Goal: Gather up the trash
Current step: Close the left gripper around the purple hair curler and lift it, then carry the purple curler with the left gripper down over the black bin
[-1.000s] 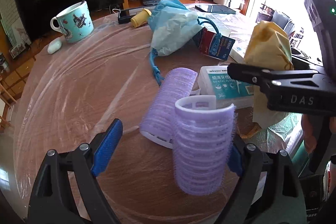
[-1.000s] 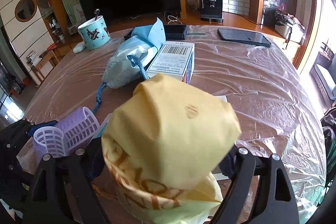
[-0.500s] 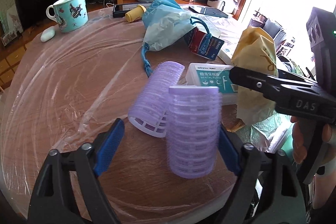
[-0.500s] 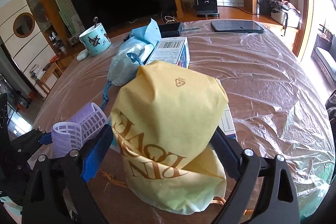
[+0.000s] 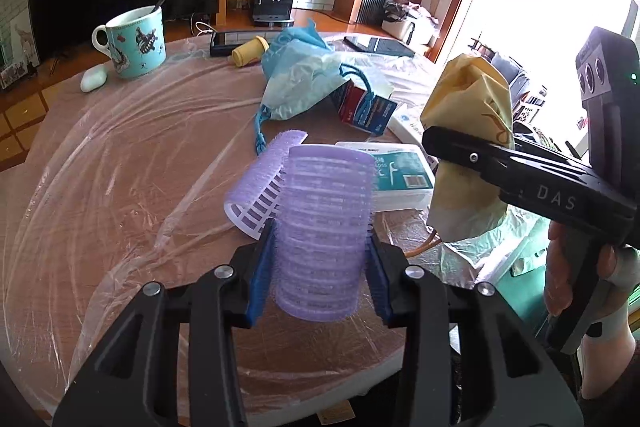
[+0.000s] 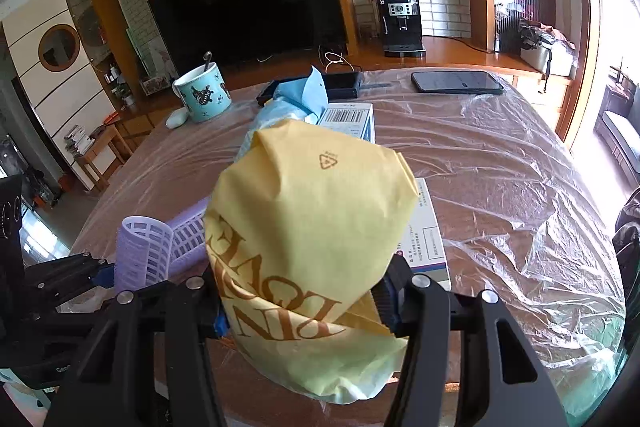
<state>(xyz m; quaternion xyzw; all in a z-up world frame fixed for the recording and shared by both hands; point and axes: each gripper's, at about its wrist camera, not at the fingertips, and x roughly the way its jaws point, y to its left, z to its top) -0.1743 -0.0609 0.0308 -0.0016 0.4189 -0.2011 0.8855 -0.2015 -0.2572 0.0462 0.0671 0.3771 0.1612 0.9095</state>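
My left gripper [image 5: 320, 273] is shut on an upright purple hair roller [image 5: 324, 227], held just above the table's near edge; it also shows in the right wrist view [image 6: 142, 253]. A second purple roller [image 5: 262, 187] lies on the table behind it. My right gripper [image 6: 304, 303] is shut on a crumpled yellow paper bag [image 6: 308, 239], held above the table; the bag also shows in the left wrist view [image 5: 472, 131]. A crumpled blue plastic bag [image 5: 304, 79] lies mid-table.
The round table [image 5: 120, 167] is covered in clear plastic film. On it are a floss box [image 5: 404, 171], a red-and-blue carton [image 5: 364, 107], a teal mug [image 5: 136, 43], a white earbud case [image 5: 94, 78], a yellow cap [image 5: 249, 51], a tablet [image 6: 456, 81].
My left gripper has closed on the upright purple roller, which was loose between open fingers before. The right gripper has kept hold of the yellow bag and lifted it slightly.
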